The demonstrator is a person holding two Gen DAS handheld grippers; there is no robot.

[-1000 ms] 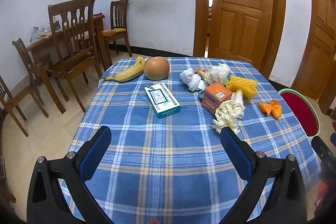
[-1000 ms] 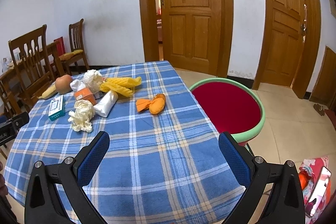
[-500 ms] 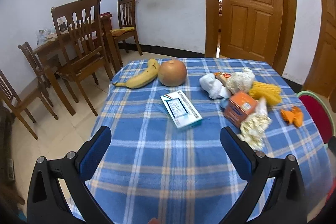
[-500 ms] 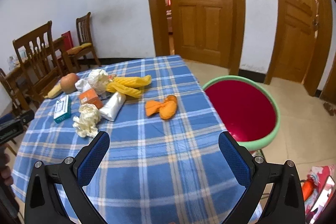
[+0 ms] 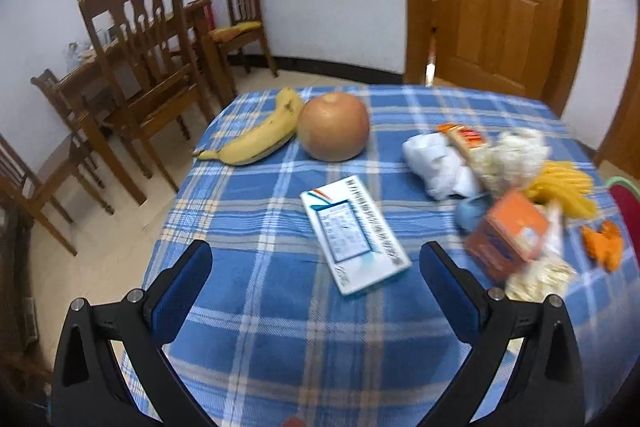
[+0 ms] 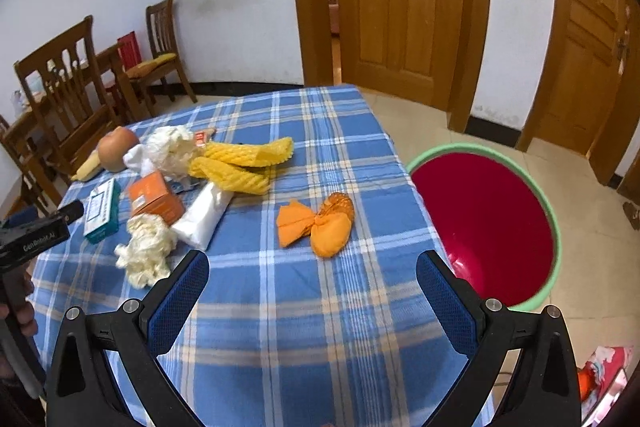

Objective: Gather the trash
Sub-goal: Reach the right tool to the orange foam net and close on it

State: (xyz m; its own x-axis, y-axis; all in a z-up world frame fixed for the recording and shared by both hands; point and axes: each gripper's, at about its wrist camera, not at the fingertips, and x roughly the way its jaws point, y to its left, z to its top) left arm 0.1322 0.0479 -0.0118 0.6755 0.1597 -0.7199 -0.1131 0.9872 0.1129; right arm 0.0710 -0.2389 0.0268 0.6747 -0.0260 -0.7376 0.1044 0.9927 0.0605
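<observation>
Over the near edge of the surface [image 6: 280, 327], you hold both the left claw [image 5: 316, 275] and right claw [image 6: 312, 283] wide open and empty. Trash, including the orange peel [image 6: 320, 223], lies toward the right edge, beside the red basin [image 6: 480, 219] for short drops.

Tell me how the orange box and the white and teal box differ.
The orange box is squat and cube-like; the white and teal box is flat and long. The orange box sits against the crumpled paper and other litter; the white and teal box lies by itself nearer the left gripper. Both are small cartons resting on the checked tablecloth.
</observation>
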